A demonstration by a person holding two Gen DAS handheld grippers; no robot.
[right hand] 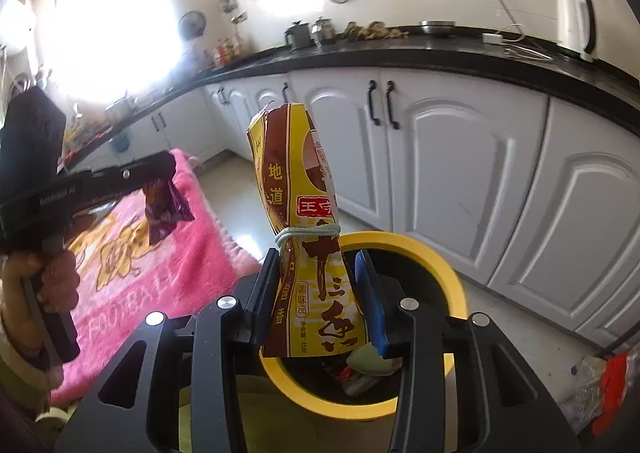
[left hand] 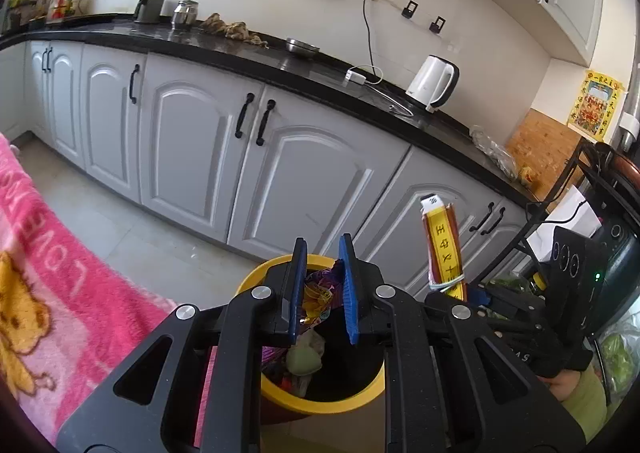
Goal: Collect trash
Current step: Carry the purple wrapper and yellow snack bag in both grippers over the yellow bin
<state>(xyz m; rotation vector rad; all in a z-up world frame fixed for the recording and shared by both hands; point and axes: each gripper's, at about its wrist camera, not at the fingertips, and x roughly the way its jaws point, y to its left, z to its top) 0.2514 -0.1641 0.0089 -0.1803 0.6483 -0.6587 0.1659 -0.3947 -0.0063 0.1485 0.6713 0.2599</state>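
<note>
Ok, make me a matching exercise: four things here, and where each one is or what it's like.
1 seasoning packet
2 purple wrapper
3 white kettle
4 bin

A on the black counter
B in the left gripper
C yellow rim, trash inside
D in the right gripper

Pairs: 1-D, 2-B, 3-A, 4-C

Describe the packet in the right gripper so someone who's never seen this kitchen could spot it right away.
Find the yellow-rimmed trash bin on the floor in front of the white cabinets. Just above it, the right hand-held gripper clamps an upright yellow and brown seasoning packet. Unlike the small dark wrapper in the left hand-held gripper, it has a pale string tied round its middle.
</note>
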